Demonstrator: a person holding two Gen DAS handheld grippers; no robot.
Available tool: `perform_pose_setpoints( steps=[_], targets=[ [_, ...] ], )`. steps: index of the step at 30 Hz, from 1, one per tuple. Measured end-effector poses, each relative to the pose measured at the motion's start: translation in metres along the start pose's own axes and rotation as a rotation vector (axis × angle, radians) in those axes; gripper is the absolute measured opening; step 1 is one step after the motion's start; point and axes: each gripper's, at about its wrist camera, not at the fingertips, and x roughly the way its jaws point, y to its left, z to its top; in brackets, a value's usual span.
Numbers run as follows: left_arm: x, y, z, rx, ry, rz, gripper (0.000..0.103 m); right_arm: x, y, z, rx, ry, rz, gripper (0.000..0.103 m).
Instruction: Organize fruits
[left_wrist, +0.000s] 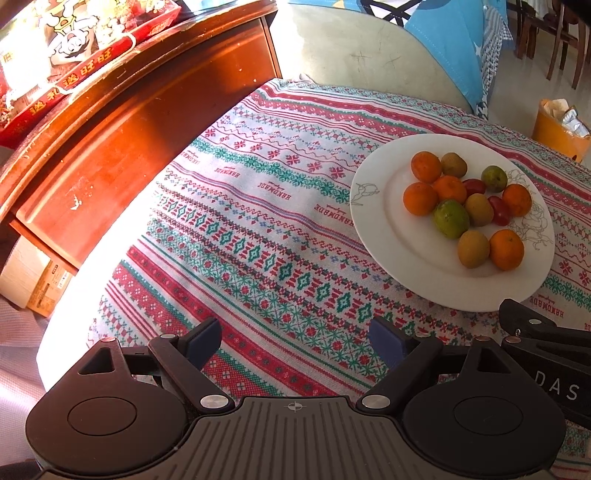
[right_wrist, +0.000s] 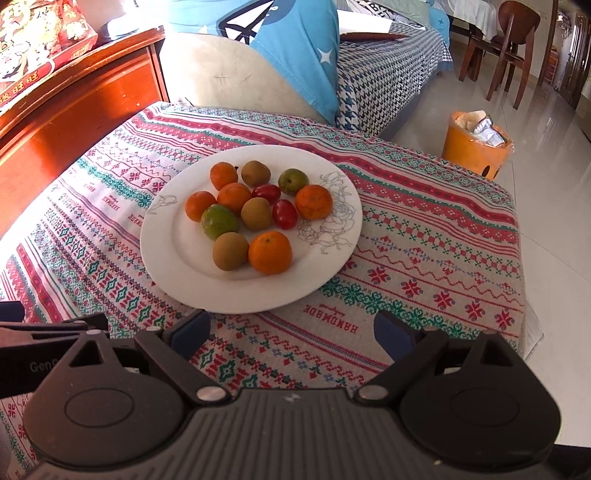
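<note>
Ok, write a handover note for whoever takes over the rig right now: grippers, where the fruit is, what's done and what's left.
Left gripper: jaws open, holding nothing, over bare tablecloth left of the plate.
Right gripper: jaws open, holding nothing, at the plate's near rim.
Fruit: all mixed on the plate: five oranges, three brown kiwis, two green fruits, two red tomatoes. None on the cloth.
Done: nothing sorted yet, as far as the views show.
Left: group the fruit. No other dish is in view, so likely by kind on the plate or cloth.
</note>
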Motion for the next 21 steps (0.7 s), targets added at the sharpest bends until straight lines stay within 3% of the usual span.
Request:
perform_pose_setpoints(
  steps=[12, 21],
  targets=[
    [-0.014, 0.016, -0.046, -0.020, 0.023, 0.000, 0.089, -0.014, 0.011, -0.053, -0.042, -0.030, 0.054, 0.095],
    [-0.023, 0.034, -0.068, -0.052, 0.020, -0.008, 0.089, -0.015, 0.034, -0.075, -0.175, -0.057, 0.071, 0.095]
  ],
)
